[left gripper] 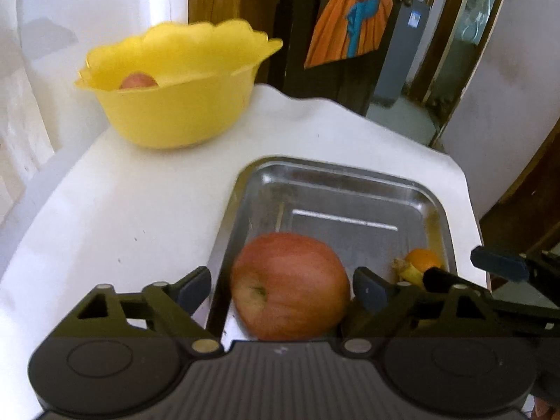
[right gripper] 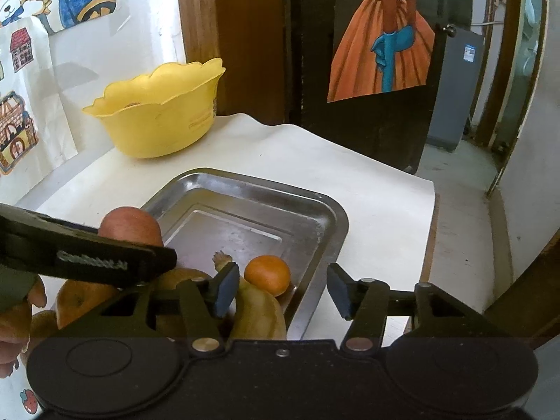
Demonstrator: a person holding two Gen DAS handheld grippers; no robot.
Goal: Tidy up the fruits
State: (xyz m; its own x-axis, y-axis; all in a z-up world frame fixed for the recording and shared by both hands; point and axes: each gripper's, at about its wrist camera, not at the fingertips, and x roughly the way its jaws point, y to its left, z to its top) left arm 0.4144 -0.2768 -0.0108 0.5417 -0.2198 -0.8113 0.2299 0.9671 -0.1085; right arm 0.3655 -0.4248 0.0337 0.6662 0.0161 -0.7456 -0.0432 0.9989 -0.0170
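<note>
1. The apple [left gripper: 290,285] lies at the near end of the metal tray [left gripper: 350,178], between the left gripper [left gripper: 281,285] and its spread fingers [left gripper: 194,287], which do not visibly press it.
2. To grip well, close squarely across its widest part, then carry it to the yellow bowl [left gripper: 175,105] on the tabletop [left gripper: 122,210].
3. The right gripper [right gripper: 281,290] is open and empty, tilted down over the small orange [right gripper: 267,274].
4. Both grippers point steeply downward.

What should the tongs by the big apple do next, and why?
Probably close the left tongs gently on the red apple. It sits between the open pads in the metal tray, ungripped, and the yellow bowl already holds one apple.
</note>
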